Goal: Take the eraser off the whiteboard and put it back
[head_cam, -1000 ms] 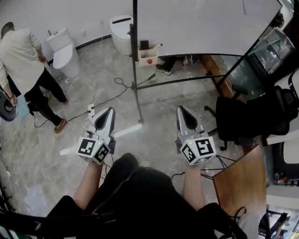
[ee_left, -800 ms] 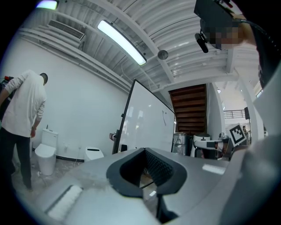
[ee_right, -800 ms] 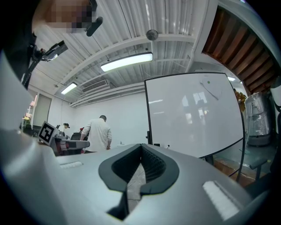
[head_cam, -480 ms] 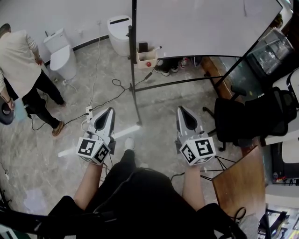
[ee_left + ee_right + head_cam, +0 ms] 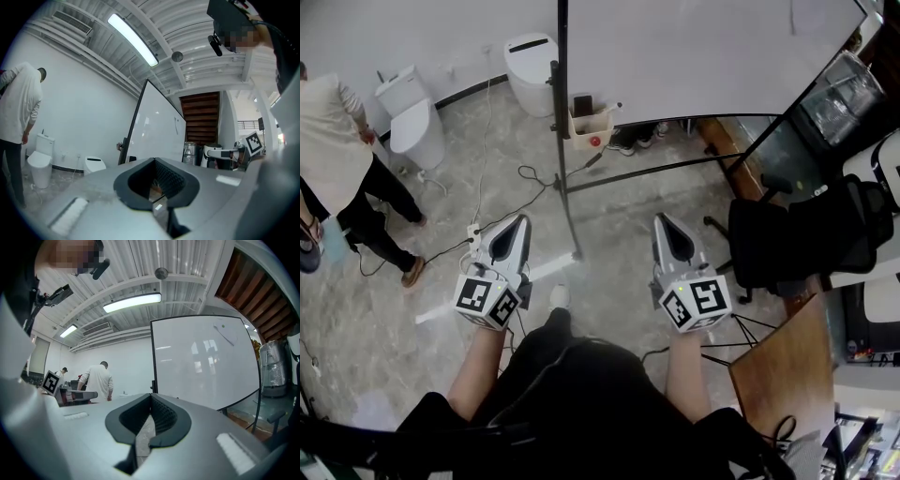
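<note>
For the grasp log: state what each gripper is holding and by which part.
Nothing is held. The left gripper and the right gripper are both shut with nothing between their jaws.

The place reads as a lab or test hall, not a home. A whiteboard is carried on a black floor frame. A toilet and a second toilet stand by the white wall on a stone-patterned floor. Cables and a power strip lie loose on that floor. An office chair and a wooden counter are placed at the right. Overhead, a ribbed ceiling with a tube light is fitted.
</note>
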Demonstrator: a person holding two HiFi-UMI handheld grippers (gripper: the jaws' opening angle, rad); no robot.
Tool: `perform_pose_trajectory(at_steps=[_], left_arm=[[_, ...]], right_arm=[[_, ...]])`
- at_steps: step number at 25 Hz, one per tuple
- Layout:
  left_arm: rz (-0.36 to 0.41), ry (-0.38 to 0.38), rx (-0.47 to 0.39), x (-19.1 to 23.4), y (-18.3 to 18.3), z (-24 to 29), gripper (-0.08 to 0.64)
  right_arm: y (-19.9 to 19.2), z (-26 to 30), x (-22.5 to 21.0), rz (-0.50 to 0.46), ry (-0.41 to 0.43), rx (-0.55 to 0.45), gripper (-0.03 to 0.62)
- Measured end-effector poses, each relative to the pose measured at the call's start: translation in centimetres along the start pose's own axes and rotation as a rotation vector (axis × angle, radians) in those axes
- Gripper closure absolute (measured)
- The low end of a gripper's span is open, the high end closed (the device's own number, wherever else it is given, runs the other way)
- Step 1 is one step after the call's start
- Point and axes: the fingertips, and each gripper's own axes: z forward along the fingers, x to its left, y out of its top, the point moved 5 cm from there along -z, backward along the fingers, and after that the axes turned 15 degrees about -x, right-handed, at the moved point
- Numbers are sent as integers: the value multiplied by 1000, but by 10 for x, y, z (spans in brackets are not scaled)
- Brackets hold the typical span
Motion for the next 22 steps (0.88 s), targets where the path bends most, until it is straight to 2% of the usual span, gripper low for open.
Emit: perform_pose_trajectory(at_steps=[10,22], left_arm=[[-11,-30,-5,40,6,47,557],[-52,-55,5,115,0,96,555]], right_arm=[[-3,56,-7,-14,-16,-2,583],[-23,135,-4,-27,-51,7,583]])
